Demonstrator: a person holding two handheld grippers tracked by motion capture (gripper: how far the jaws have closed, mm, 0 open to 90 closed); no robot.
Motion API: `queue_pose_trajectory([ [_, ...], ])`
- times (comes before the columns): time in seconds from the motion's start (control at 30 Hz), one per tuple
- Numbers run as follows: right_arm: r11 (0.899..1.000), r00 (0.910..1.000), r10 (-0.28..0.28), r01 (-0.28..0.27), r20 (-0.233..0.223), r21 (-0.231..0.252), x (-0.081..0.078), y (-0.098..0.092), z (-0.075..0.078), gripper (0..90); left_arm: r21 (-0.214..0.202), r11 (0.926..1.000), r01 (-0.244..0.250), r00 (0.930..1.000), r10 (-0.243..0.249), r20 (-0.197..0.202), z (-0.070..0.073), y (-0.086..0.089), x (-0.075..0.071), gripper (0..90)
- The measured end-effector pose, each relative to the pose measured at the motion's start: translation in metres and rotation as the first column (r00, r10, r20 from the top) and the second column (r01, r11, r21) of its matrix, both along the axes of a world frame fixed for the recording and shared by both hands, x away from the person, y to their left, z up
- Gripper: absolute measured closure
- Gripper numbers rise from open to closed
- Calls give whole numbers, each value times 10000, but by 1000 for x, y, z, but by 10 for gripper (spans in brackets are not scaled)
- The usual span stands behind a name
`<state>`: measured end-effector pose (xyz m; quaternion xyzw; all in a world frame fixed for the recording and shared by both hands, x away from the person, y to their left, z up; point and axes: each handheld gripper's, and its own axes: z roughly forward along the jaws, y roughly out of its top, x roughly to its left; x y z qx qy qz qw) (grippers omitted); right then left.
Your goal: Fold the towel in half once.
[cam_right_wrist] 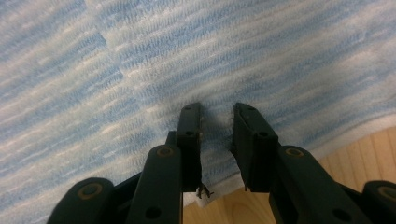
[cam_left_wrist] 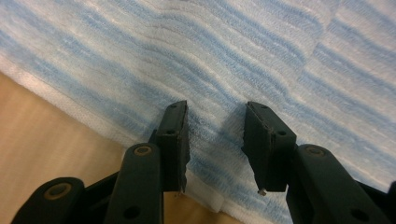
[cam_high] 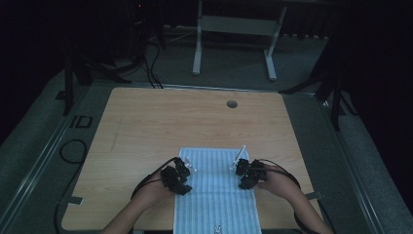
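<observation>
- The left gripper [cam_left_wrist: 215, 144] points down at the blue-and-white striped towel [cam_left_wrist: 243, 60]; its two black jaws stand apart with a plain gap between them, and nothing is pinched there, only flat cloth lying under the gap.
- In the left gripper view the jaws sit just inside the towel's white hem, with bare wooden table [cam_left_wrist: 42, 135] to one side of it.
- The right gripper [cam_right_wrist: 217, 140] has its jaws parted too, by a narrower gap, and holds nothing; the pads seem to hover on or just above the weave, though contact is hard to judge from this angle.
- In the right gripper view the towel [cam_right_wrist: 187, 56] covers most of the frame, and its hem runs close by the jaws, with table [cam_right_wrist: 355, 149] wood beyond.
- From the high view, the left gripper [cam_high: 181, 171] sits at the towel's left edge and the right gripper [cam_high: 244, 171] at its right edge, roughly level with each other.
- The towel [cam_high: 214, 195] lies flat on the near middle of the table [cam_high: 146, 122], reaching to the front edge.
- The room around the table is dim.
</observation>
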<state>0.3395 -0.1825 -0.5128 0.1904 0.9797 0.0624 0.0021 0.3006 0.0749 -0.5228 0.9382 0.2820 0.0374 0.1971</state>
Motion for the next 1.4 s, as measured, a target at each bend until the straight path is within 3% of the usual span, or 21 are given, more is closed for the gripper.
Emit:
queue_pose_trajectory([
  [0.5, 9973, 9972, -731, 731, -131, 1, 42, -5, 0, 719, -362, 9987, -350, 9993, 345, -156, -1, -2, 49, 598],
  [0.67, 9952, 9951, -972, 970, -202, -83, 57, -6, 0, 715, -241, 9988, -423, 9991, 422, -71, 0, -4, 63, 588],
  [1.1, 9923, 9917, -1222, 1211, -401, -277, 84, -7, 1, 703, -185, 9963, -840, 9965, 839, -69, 1, -7, 84, 587],
  [1.27, 9914, 9913, -1275, 1262, -343, -355, 84, -5, 1, 689, -106, 9971, -759, 9969, 756, -235, 1, -8, 83, 587],
  [1.3, 9916, 9921, -1217, 1201, -315, -475, 82, -4, 3, 639, -93, 9976, -687, 9972, 684, -301, 2, -7, 82, 571],
  [1.4, 9937, 9949, -997, 988, -143, -538, 81, -5, 9, 619, -123, 9967, -803, 9965, 800, -253, 9, -5, 83, 550],
])
